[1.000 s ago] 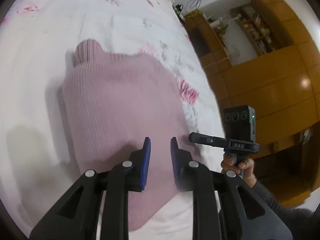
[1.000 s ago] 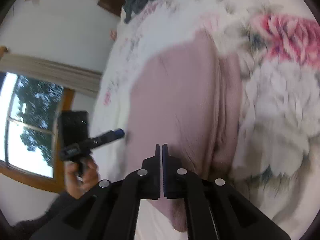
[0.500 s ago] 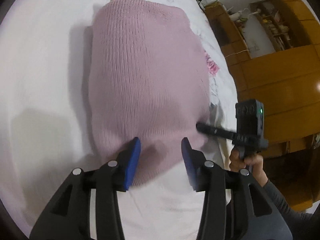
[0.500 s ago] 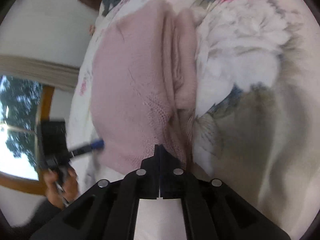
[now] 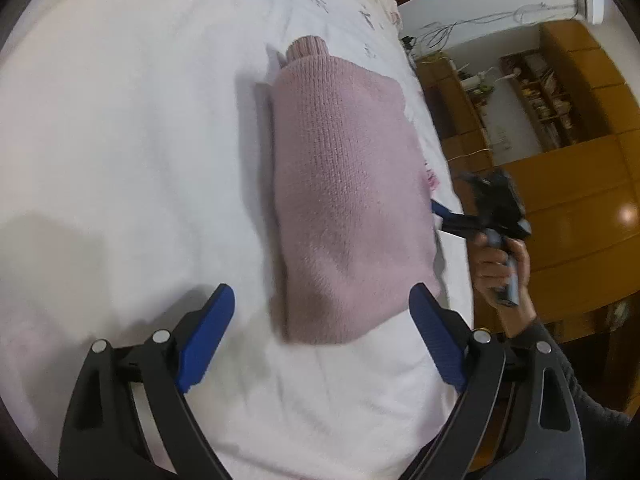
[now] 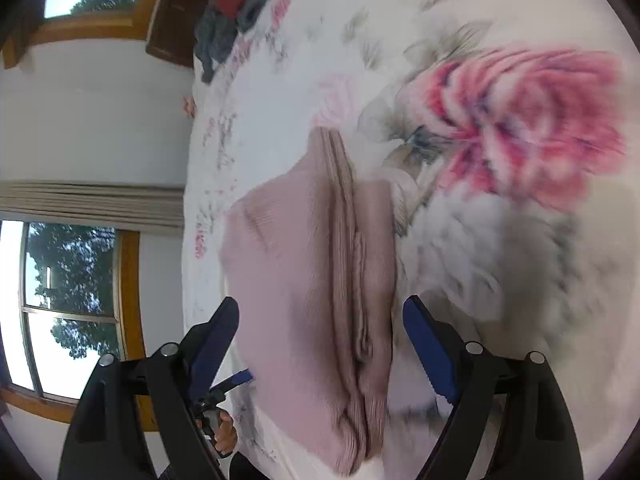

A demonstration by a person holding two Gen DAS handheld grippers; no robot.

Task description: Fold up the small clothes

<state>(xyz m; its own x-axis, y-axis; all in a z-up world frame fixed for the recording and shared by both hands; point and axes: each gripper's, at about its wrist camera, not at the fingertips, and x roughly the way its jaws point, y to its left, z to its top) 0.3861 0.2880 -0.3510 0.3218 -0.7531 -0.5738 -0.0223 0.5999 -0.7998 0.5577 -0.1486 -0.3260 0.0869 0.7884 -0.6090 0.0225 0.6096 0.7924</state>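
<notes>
A pink knitted sweater (image 5: 344, 184) lies folded into a long narrow shape on the bed, its ribbed collar at the far end. My left gripper (image 5: 322, 300) is open and hovers just over the sweater's near hem, nothing between its blue pads. In the right wrist view the same sweater (image 6: 288, 280) shows its stacked folded edges along the right side. My right gripper (image 6: 320, 312) is open above it and holds nothing. The right gripper (image 5: 480, 216) also shows in the left wrist view, held in a hand at the sweater's right edge.
The bed is covered by a white quilt with pink flowers (image 6: 528, 112). A pile of dark and red clothes (image 6: 232, 12) lies at its far end. Wooden cabinets and shelves (image 5: 560, 120) stand beside the bed. A window with curtains (image 6: 72, 280) is on the other side.
Both grippers opened wide; the right one was shut half a second ago. The left gripper drew back off the sweater toward its hem. The sweater now lies free on the bed.
</notes>
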